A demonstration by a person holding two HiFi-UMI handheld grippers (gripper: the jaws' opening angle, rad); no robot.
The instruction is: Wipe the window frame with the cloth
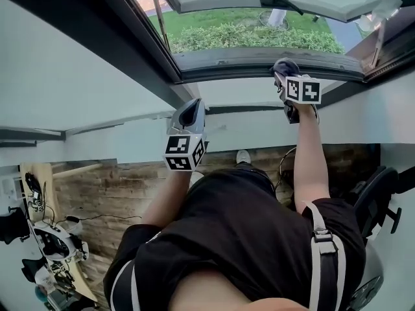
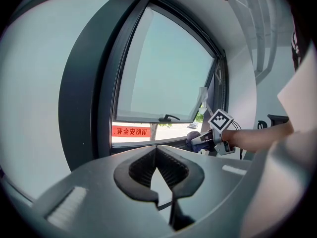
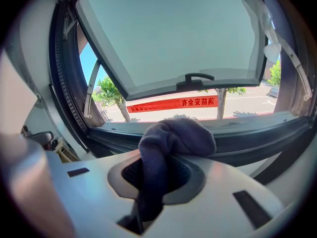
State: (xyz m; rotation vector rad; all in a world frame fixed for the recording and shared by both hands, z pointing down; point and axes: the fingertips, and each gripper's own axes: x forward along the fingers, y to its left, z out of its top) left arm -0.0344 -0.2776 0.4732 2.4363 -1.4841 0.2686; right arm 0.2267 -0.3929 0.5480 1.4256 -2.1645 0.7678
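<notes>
The right gripper (image 3: 157,165) is clamped on a dark blue-grey, bunched fabric cloth (image 3: 178,135). One tail runs down between the jaws and the bulk mushrooms out over their tips. In the head view the cloth sits at the dark grey metal window frame (image 1: 227,60), on its bottom rail toward the right end. I cannot tell whether it presses on the rail or hangs just above it.

The left gripper (image 2: 156,155) holds nothing. Its ribbed jaws meet at the tips, and it is raised near the left side of the frame, well apart from the cloth.

Beyond the rail, the pale frosted window sash with a black handle (image 3: 198,78) is swung outward.

As for progress, wiping looks under way on the bottom rail. No streak, damp patch or dust line shows which parts are done. My guess is that the rest of the rail and the 2 side members are still to do.

The only readable writing is outside, on a red banner with pale Chinese characters (image 3: 173,104), which seems to begin "消防安全有". The rest of the banner is cut off. The 2 cubes carry black-and-white square markers but no words, and no brand shows on the cloth or the frame.
</notes>
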